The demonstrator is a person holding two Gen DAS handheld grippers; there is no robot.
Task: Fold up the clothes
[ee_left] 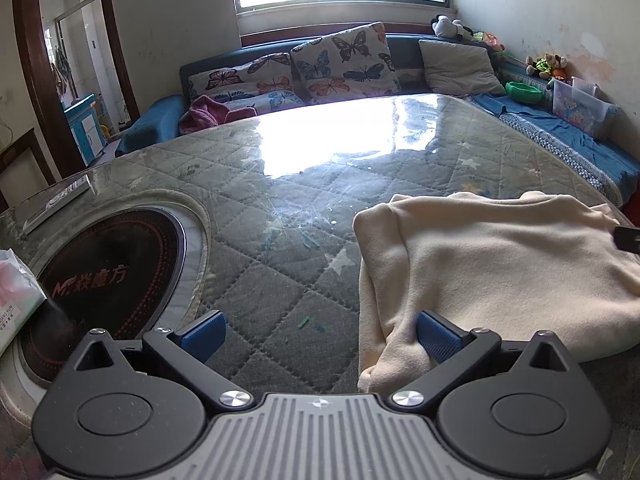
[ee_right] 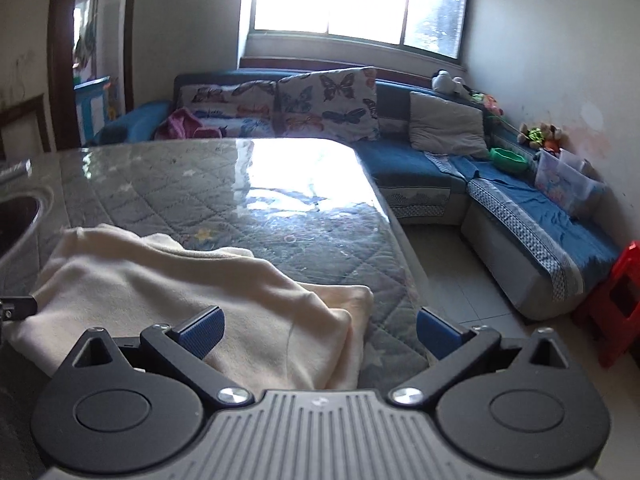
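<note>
A cream fleece garment (ee_left: 496,268) lies folded on the glass-topped table (ee_left: 280,184), at the right of the left wrist view. My left gripper (ee_left: 320,332) is open at the garment's near left corner; its right blue pad (ee_left: 438,336) rests against the cloth, the left pad over bare table. In the right wrist view the same cream garment (ee_right: 192,284) fills the lower left. My right gripper (ee_right: 318,330) is open over its near right edge, one pad above the cloth, the other past the table (ee_right: 320,216) edge. A black piece of the other gripper (ee_right: 18,306) shows at the far left.
A round black induction cooktop (ee_left: 108,280) is set into the table at the left, with a tissue pack (ee_left: 16,300) and a remote (ee_left: 60,200) nearby. A blue corner sofa (ee_right: 520,216) with butterfly cushions (ee_left: 344,64) wraps the far and right sides. A red stool (ee_right: 616,296) stands on the floor.
</note>
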